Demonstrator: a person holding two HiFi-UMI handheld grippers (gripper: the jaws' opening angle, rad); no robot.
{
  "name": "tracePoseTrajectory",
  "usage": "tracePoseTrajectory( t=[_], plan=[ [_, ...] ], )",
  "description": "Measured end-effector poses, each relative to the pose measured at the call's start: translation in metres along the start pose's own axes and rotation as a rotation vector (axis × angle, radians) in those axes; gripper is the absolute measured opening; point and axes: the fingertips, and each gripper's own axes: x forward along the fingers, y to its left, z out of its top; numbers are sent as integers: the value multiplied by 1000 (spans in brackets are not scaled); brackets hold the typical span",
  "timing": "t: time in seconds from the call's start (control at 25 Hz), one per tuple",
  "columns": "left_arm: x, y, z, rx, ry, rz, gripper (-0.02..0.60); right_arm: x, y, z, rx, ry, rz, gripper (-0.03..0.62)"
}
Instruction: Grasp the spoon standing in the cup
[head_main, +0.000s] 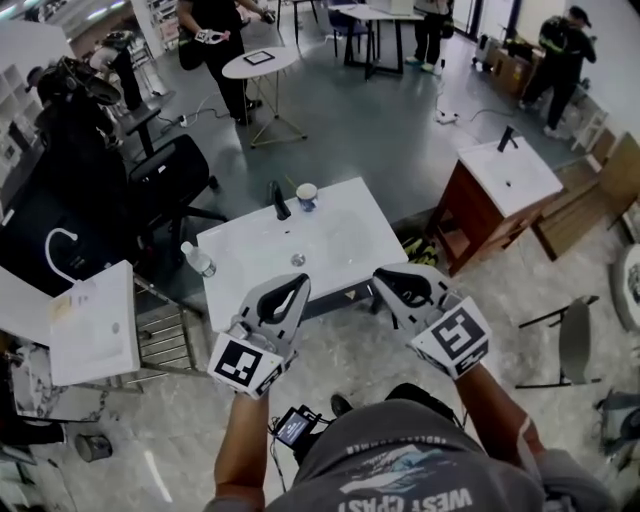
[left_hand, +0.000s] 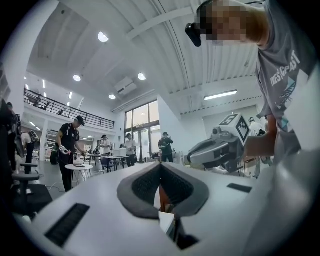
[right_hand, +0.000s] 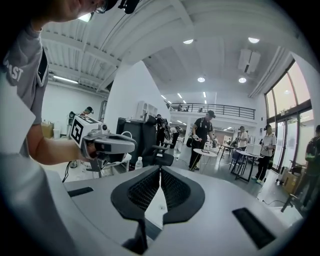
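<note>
A small white cup with a blue band stands at the far edge of a white sink top, just right of a black tap. The cup is too small for me to make out a spoon in it. My left gripper is over the near edge of the sink top, its jaws shut and nothing between them. My right gripper is level with it on the right, also shut and empty. Both are well short of the cup. In the left gripper view the pads meet; in the right gripper view the pads meet too.
A water bottle sits at the sink top's left edge. A black office chair stands beyond it. A second sink on a wooden cabinet is to the right, another white basin to the left. People stand by tables at the back.
</note>
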Motion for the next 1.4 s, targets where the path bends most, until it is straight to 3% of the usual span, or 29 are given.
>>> tracePoseTrajectory(
  t=[0.36,1.08,1.4],
  plan=[
    [34,27,-16,-23,21,14,2,30,-36,-5,-4,12,22,34],
    [163,93,-55,-49,130,244,2,103,-164,-35,6,-52,251,34],
    [196,97,-66,-40,152,287,2,122,-195,-49,4,-54,305,34]
  ],
)
